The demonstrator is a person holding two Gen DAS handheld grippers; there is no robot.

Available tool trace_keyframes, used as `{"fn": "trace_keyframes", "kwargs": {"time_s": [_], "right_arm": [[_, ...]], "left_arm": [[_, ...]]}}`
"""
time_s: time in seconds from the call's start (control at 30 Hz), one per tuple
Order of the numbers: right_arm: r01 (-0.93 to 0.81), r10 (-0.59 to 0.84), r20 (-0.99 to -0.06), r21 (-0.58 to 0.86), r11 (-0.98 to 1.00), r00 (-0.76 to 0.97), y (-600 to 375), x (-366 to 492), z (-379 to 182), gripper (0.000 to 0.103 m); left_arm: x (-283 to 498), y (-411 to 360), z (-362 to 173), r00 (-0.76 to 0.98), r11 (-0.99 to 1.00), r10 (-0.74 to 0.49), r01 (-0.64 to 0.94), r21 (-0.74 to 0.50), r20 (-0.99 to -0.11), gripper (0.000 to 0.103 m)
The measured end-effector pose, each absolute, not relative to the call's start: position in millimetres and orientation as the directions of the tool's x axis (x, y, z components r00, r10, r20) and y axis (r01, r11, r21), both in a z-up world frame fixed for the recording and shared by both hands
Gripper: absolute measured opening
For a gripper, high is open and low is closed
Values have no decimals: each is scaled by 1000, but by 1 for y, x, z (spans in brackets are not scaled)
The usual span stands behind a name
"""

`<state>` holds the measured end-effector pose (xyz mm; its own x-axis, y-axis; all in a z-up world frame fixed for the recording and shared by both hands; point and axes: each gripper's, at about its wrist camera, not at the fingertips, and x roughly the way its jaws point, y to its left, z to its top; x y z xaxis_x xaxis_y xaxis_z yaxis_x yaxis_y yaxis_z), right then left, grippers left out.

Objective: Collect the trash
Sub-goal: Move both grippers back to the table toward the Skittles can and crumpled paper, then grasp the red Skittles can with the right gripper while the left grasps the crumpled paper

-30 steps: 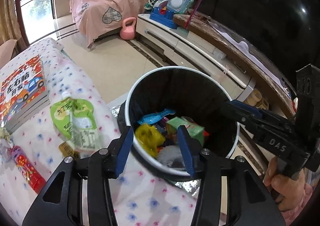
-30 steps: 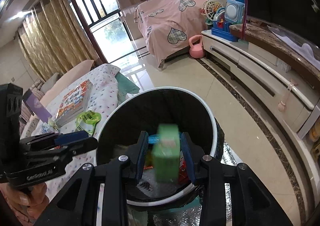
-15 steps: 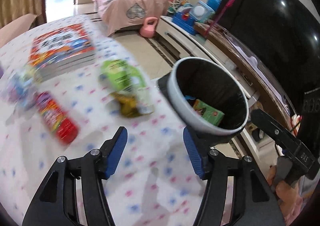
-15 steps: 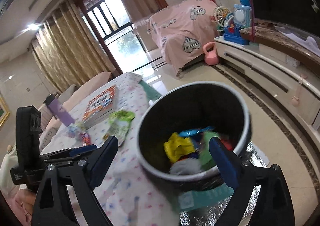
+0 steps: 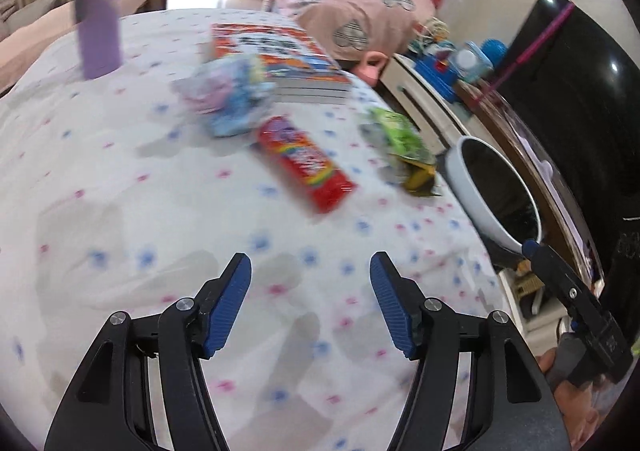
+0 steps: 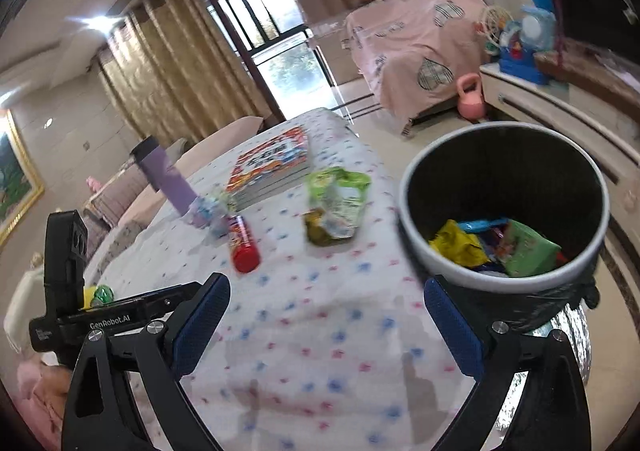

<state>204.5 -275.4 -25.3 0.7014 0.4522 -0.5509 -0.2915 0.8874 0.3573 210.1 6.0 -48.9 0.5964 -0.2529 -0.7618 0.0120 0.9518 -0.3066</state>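
Red tube [image 5: 306, 163]: lies ahead of left gripper [image 5: 310, 301], long axis slanting away-left; both grippers' jaws apart, empty; right gripper [image 6: 326, 327] farther off.

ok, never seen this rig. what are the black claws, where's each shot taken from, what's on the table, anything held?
No robot here: a person carries a handheld two-finger gripper in each hand, each with a fisheye camera looking along its blue-padded fingers. One view is from the left gripper, the other from the right gripper. Both are open and hold nothing. On the dotted tablecloth lie a red tube, a green wrapper, a crumpled pale bag, a stack of books and an upright purple bottle. Beside the table stands the trash bin, with a yellow wrapper and a green box inside.
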Motion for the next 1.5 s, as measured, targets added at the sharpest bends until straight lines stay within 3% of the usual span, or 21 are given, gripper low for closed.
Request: {"fn": "trace_keyframes", "kwargs": {"time_s": [0.33, 0.73, 1.0, 1.4, 1.47, 1.5], "right_arm": [[-377, 483, -614, 305, 875, 625, -208, 209, -35, 98], [-463, 534, -603, 287, 839, 593, -165, 231, -32, 96], [-485, 537, -645, 280, 828, 544, -144, 261, -44, 81], [-536, 533, -689, 243, 809, 491, -115, 305, -55, 77], [-537, 532, -698, 245, 807, 480, -112, 310, -59, 73], [-536, 527, -705, 244, 808, 474, -110, 312, -61, 71]], "left_arm": [[205, 52, -51, 618, 944, -219, -61, -324, -755, 63], [230, 83, -46, 636, 937, -202, -95, -336, -745, 63], [263, 87, -42, 648, 948, -193, -70, -311, -737, 63], [326, 89, -43, 640, 935, -265, -10, -353, -721, 65], [333, 84, -44, 641, 940, -264, 3, -342, -721, 64], [336, 82, -46, 638, 940, -269, 10, -341, -721, 54]]}}
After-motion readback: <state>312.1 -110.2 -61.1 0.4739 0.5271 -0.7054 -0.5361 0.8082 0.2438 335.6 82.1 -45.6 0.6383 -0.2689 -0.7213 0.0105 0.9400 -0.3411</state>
